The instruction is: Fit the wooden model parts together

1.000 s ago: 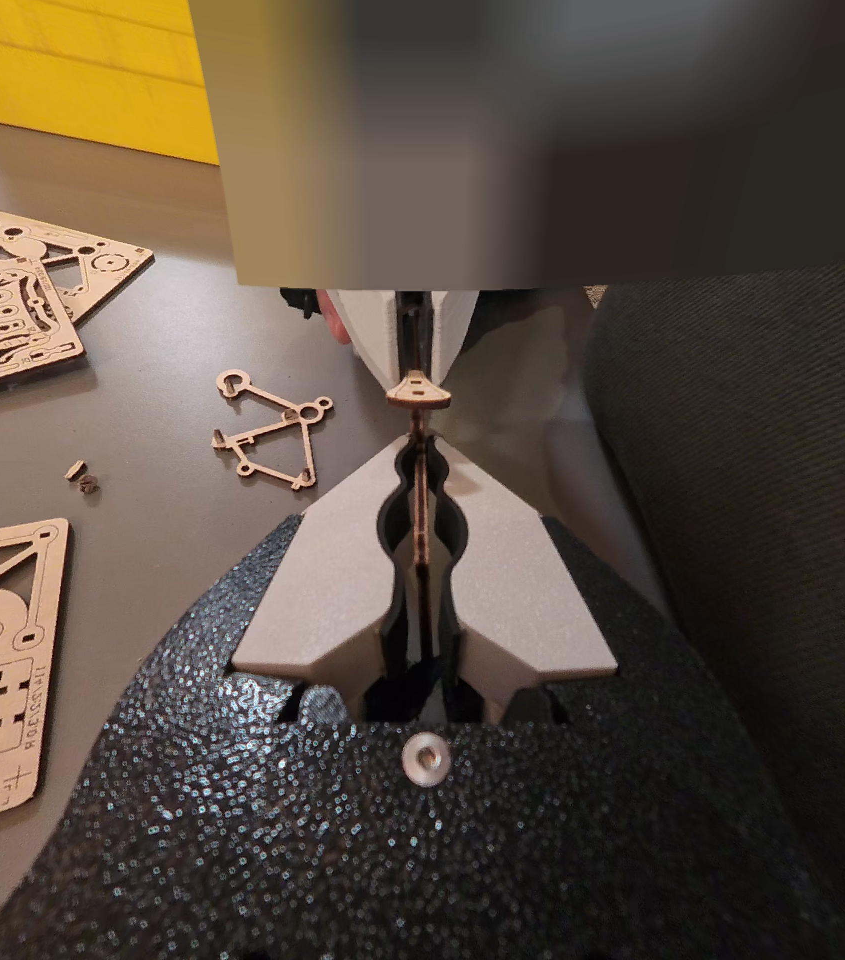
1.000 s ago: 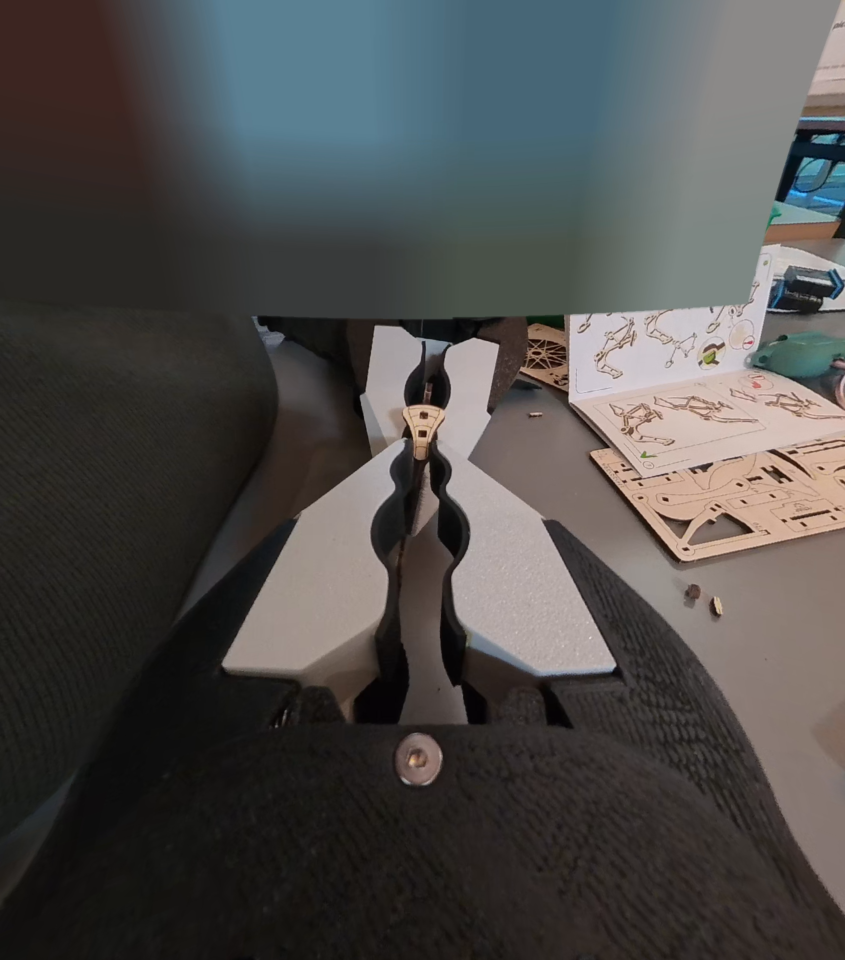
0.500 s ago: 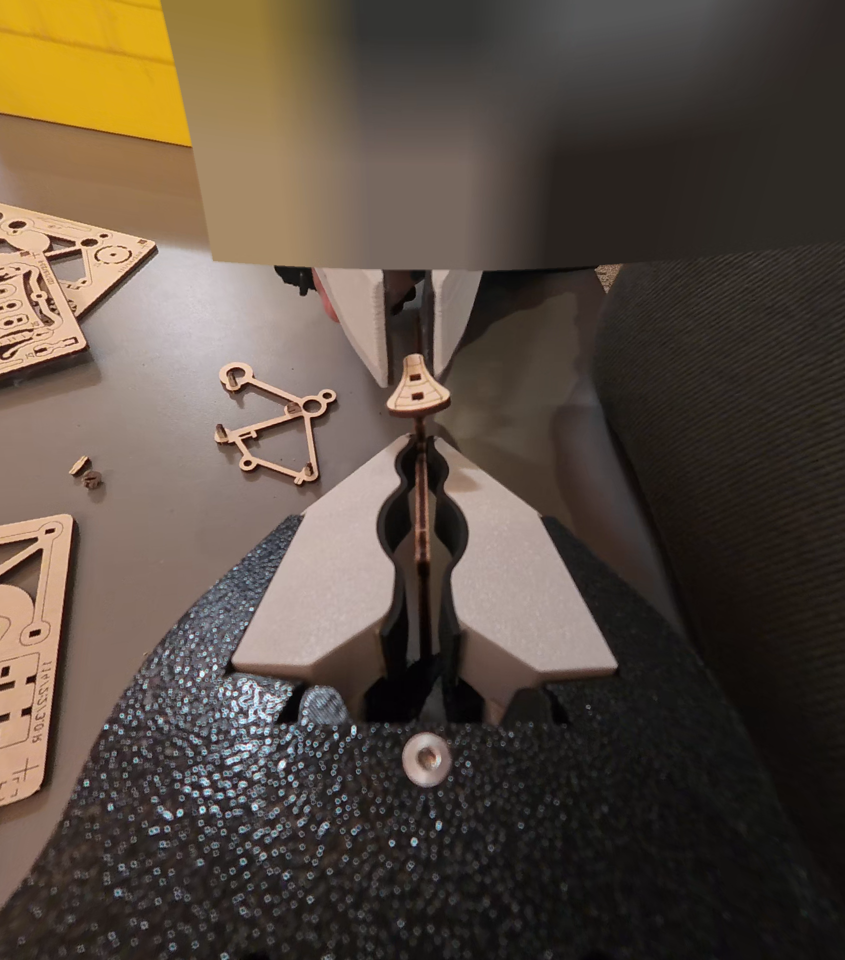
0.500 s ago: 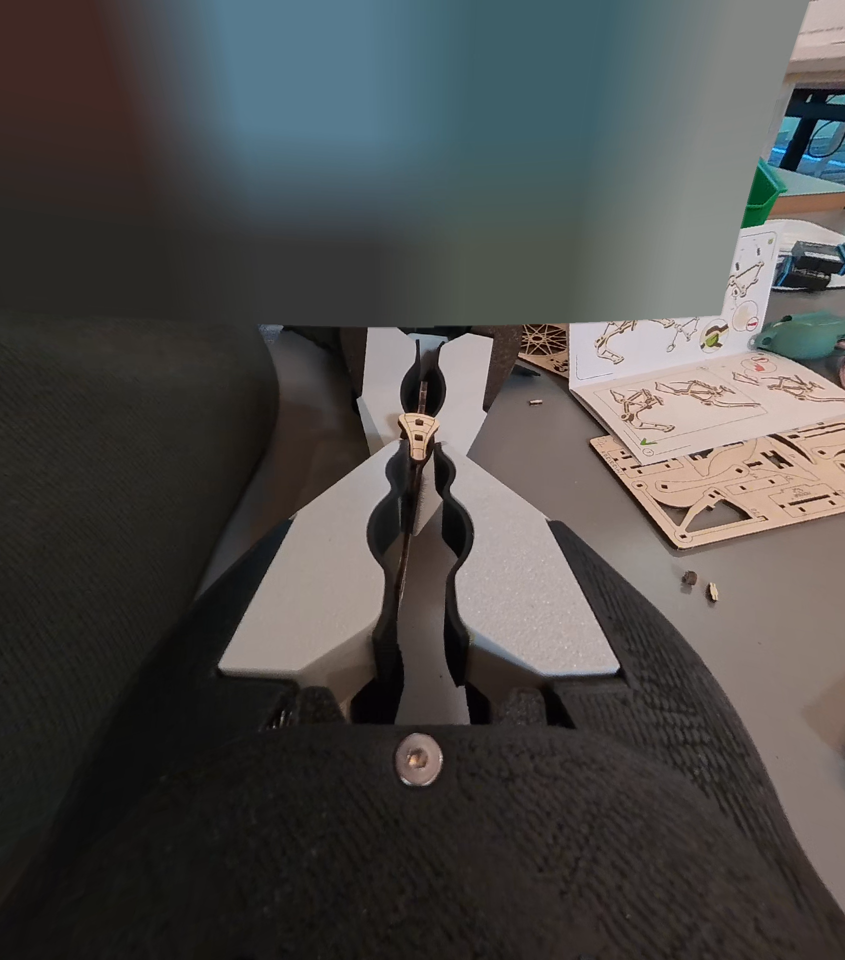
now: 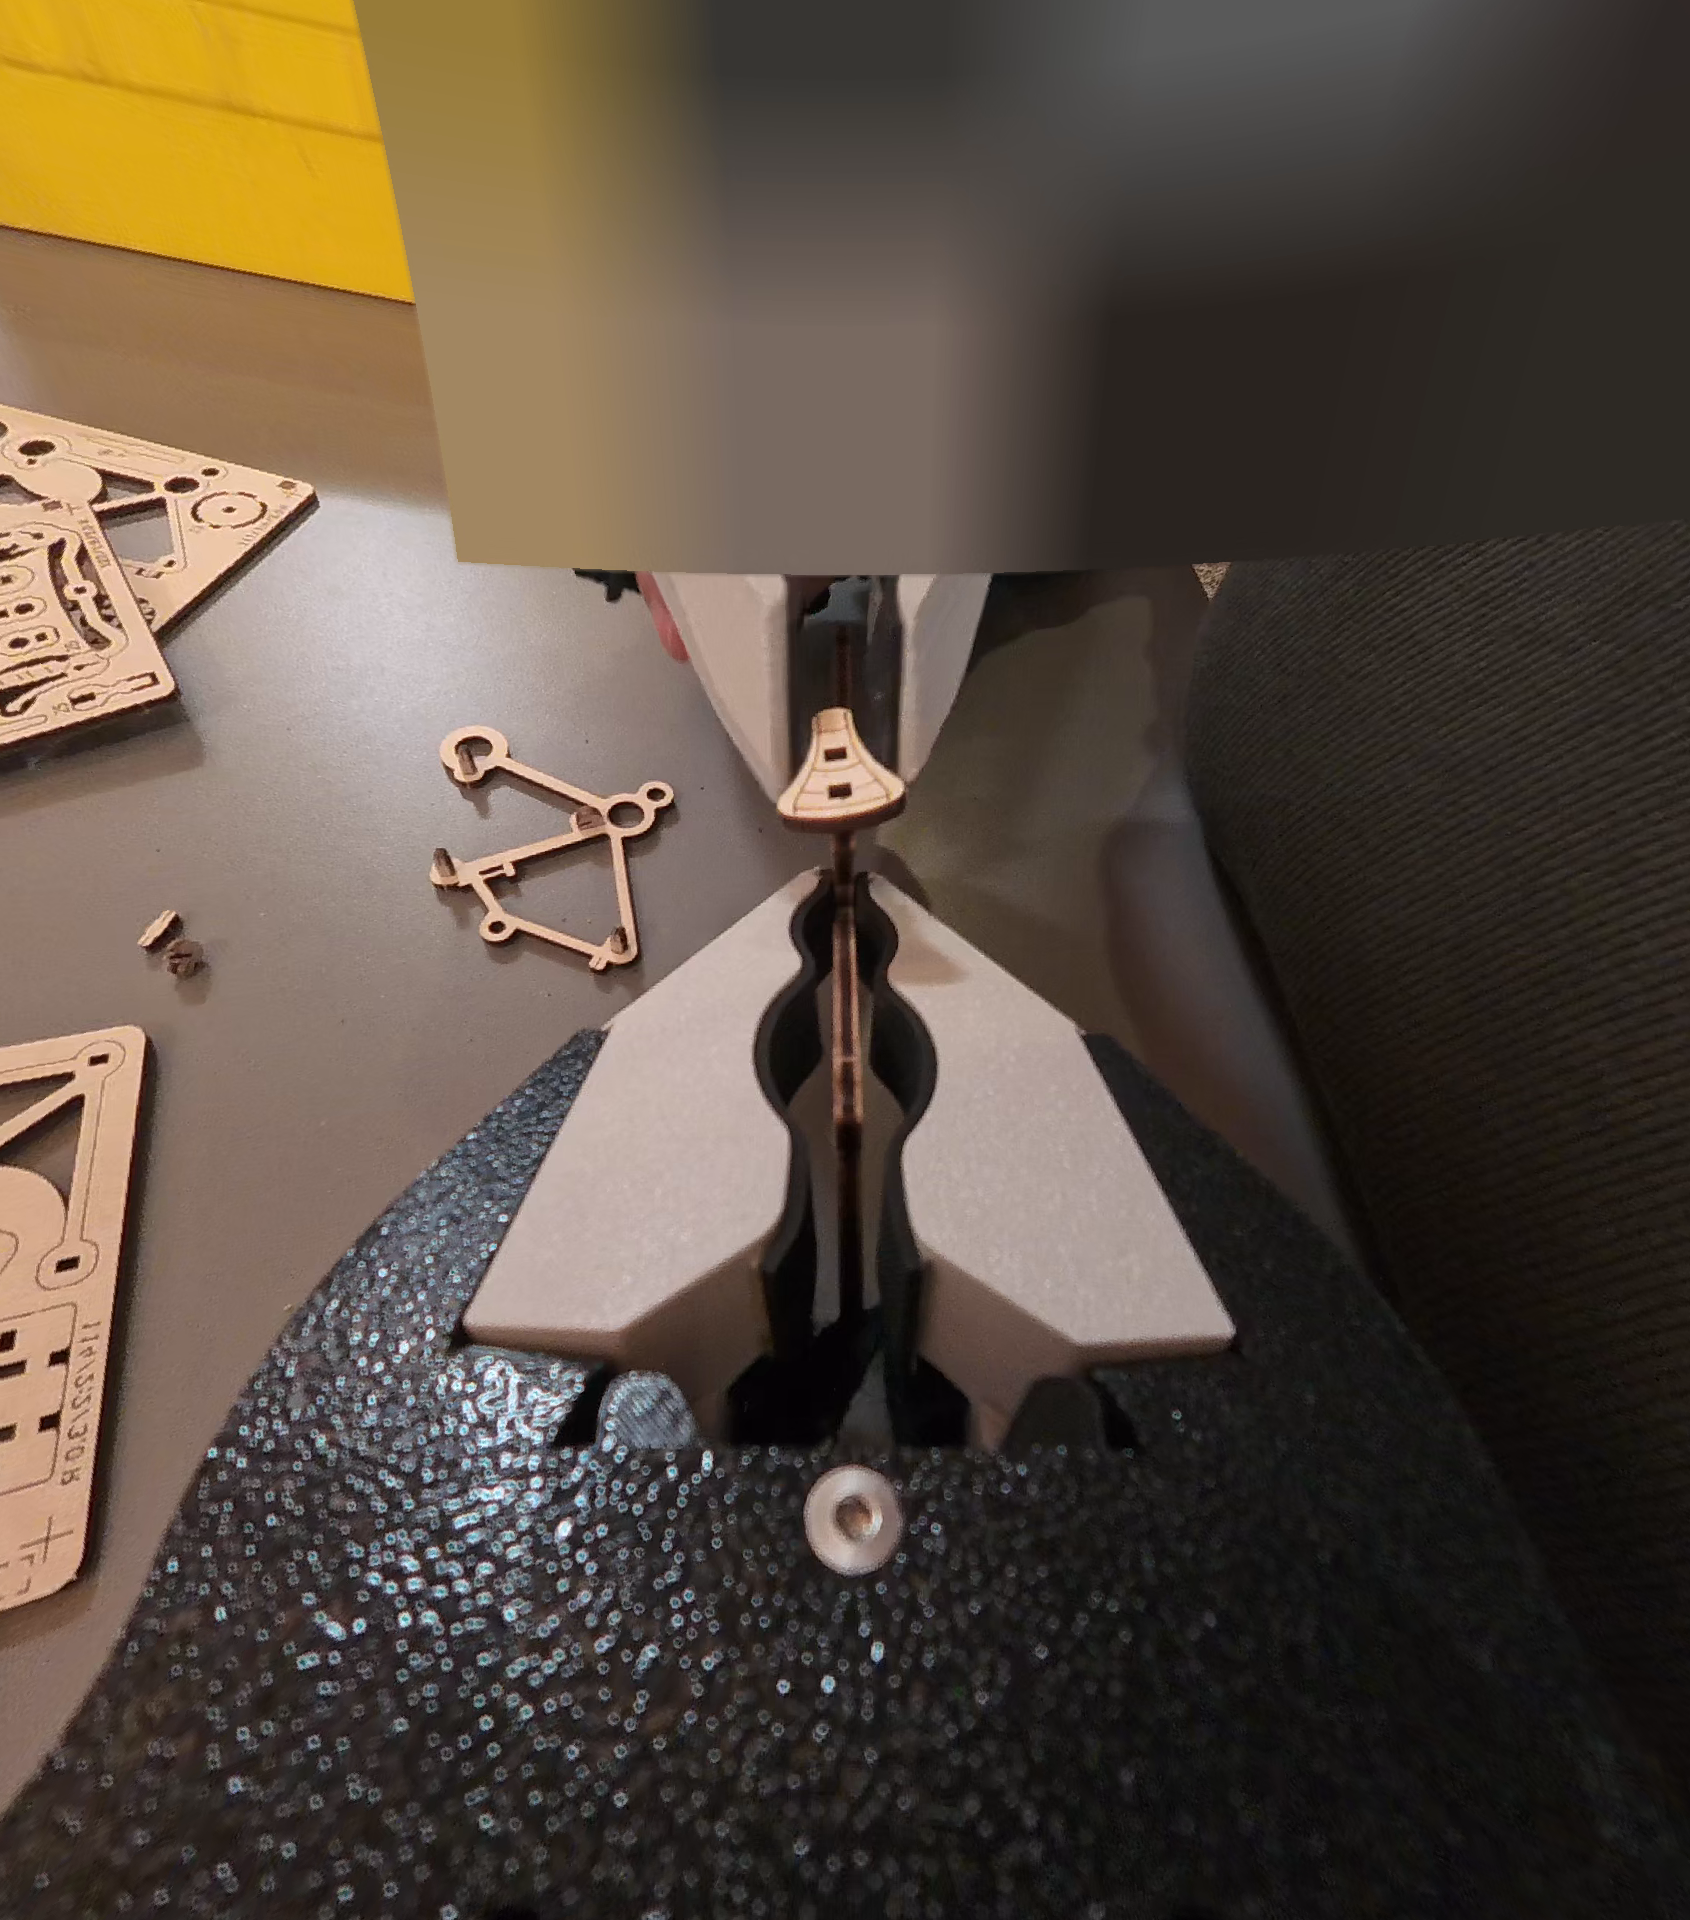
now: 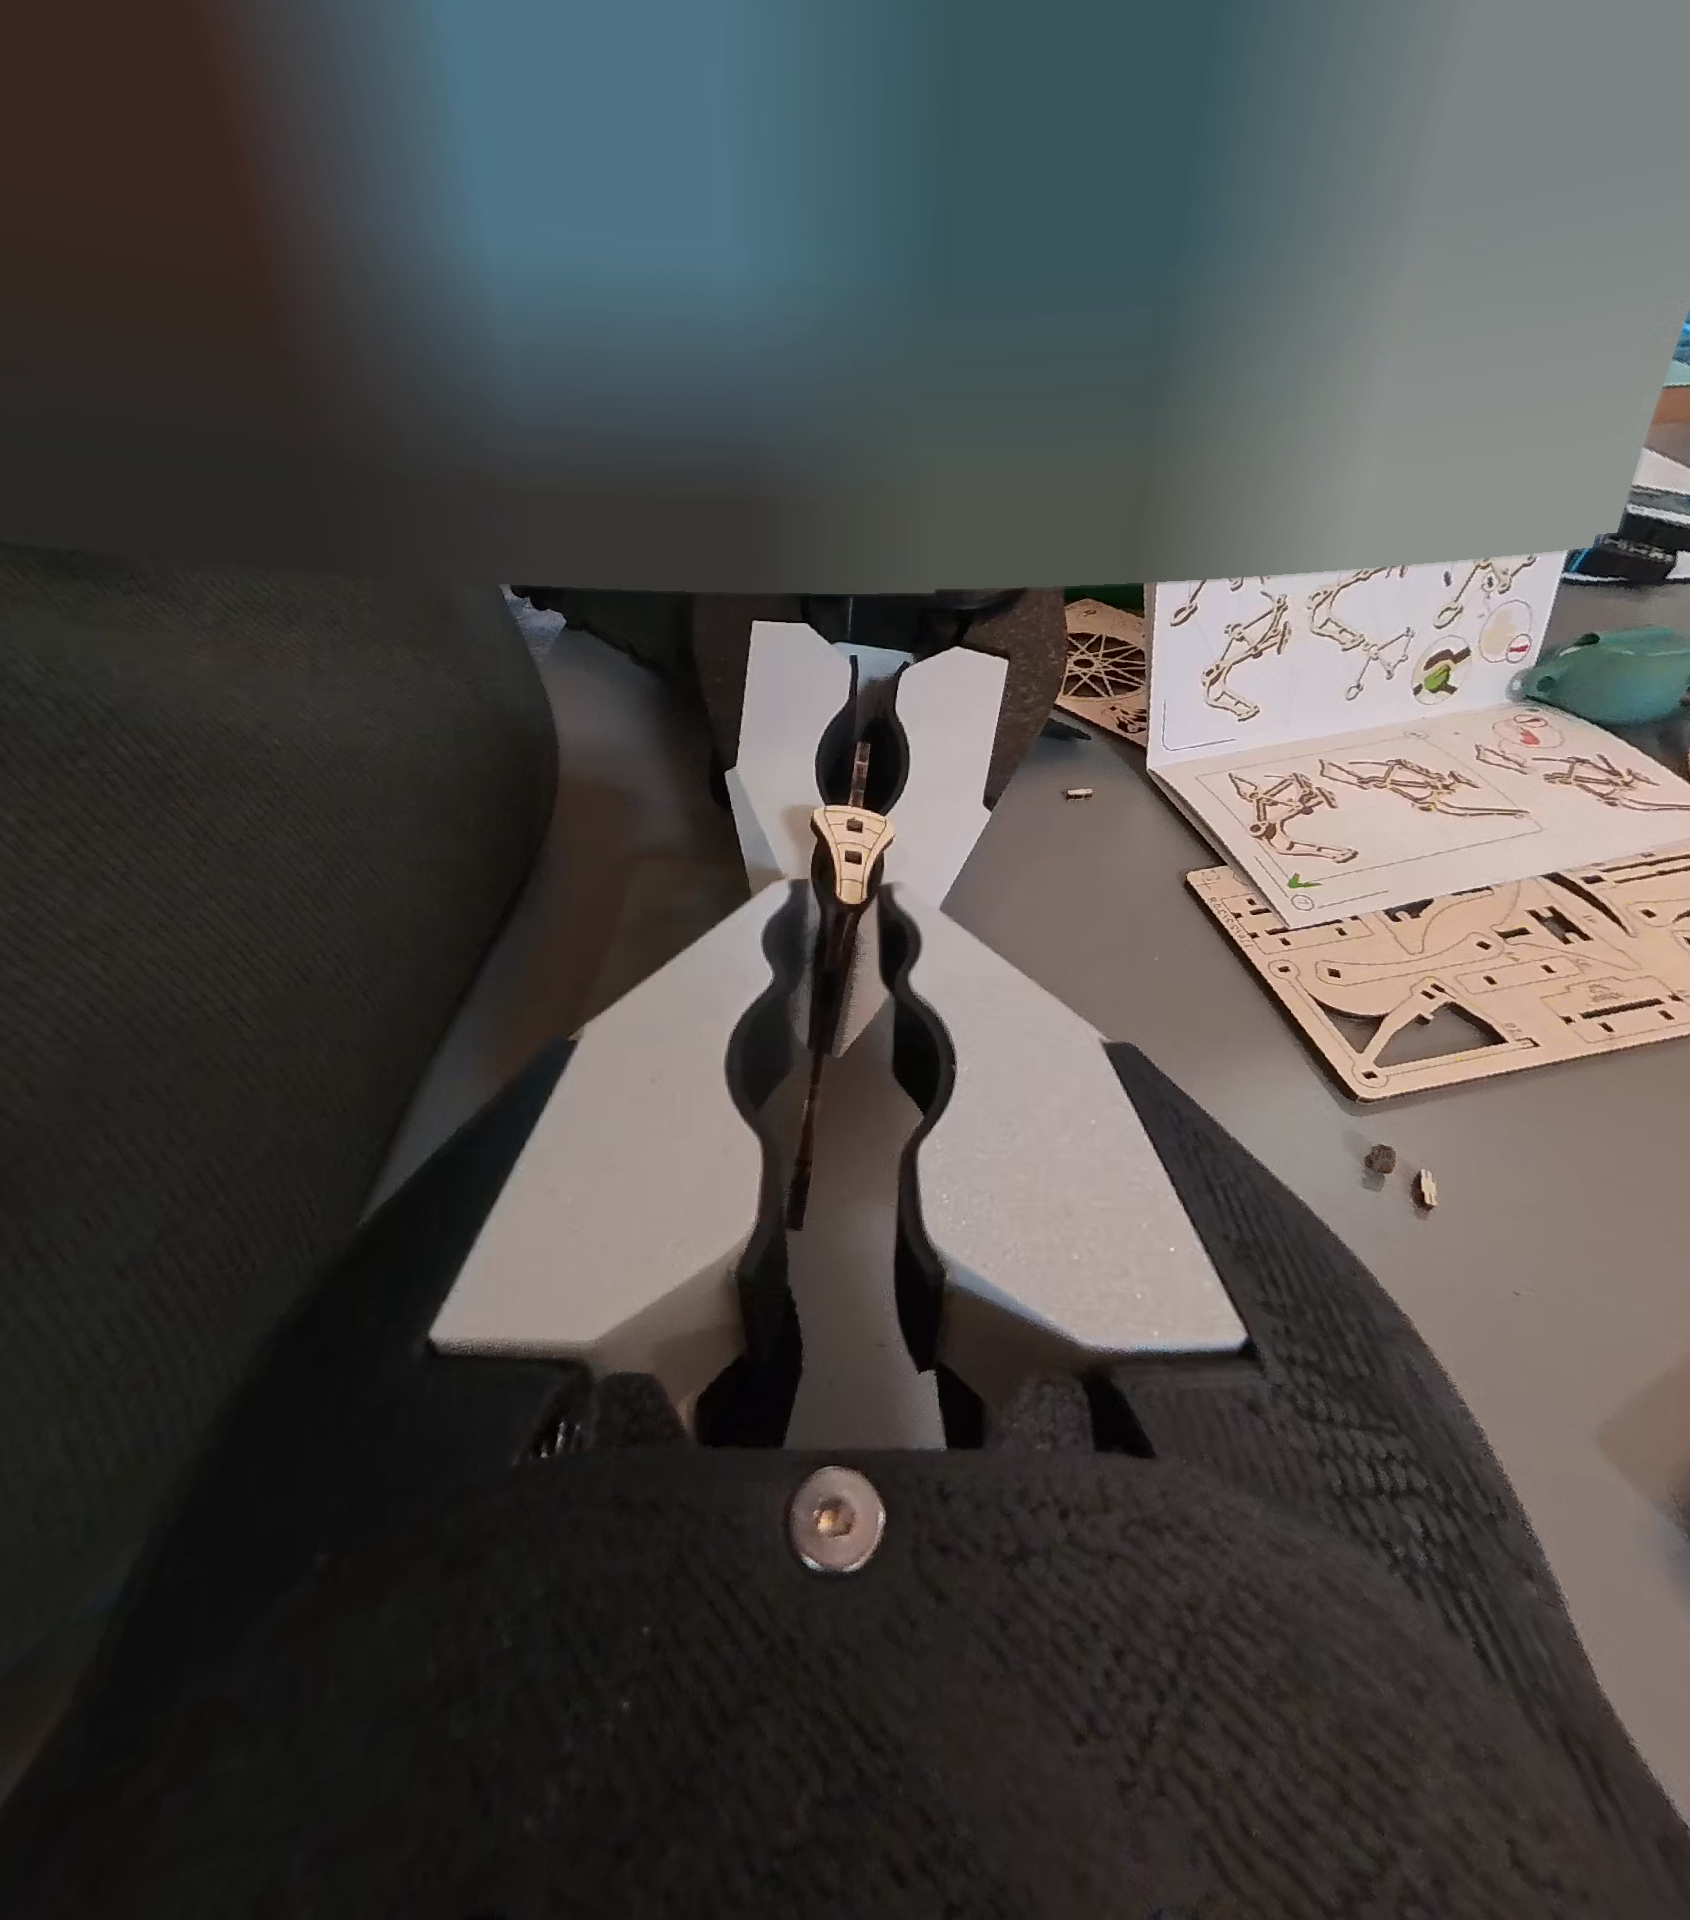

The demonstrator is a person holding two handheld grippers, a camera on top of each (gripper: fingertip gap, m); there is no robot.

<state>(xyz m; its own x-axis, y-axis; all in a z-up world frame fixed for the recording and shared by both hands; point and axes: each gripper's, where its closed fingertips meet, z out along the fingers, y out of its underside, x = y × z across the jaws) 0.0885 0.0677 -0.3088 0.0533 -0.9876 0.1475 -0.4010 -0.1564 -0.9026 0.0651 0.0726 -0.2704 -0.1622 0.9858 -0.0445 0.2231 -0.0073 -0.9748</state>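
My left gripper point(image 5: 843, 883) is shut on a thin wooden frame part point(image 5: 843, 1029), seen edge-on. The part runs forward into my right gripper point(image 5: 843, 764), which faces it tip to tip above the grey table. A small saddle-shaped wooden piece point(image 5: 839, 792) sits on the frame's edge between the two grippers. In the right wrist view, my right gripper point(image 6: 841, 899) has its jaws a little apart around the dark frame edge point(image 6: 815, 1049). The saddle piece point(image 6: 851, 852) is just beyond its tips. The left gripper's fingers point(image 6: 955, 769) stand behind it.
A loose triangular wooden frame point(image 5: 550, 852), cut sheets point(image 5: 20, 623) and offcuts point(image 5: 171, 930) lie to the left by a yellow box point(image 5: 145, 135). A booklet point(image 6: 1423, 790), another sheet point(image 6: 1547, 966) and a teal object point(image 6: 1630, 675) lie to the right. A dark fabric sleeve point(image 5: 1495, 1143) is close by. The tips of both grippers are at nearly the same place. From either gripper's tips it is about 35 centimetres to the teal object point(image 6: 1630, 675).
The right gripper's jaws have parted slightly around the frame. The saddle piece has tipped up, showing more of its face in the left wrist view. Both grippers stay tip to tip.
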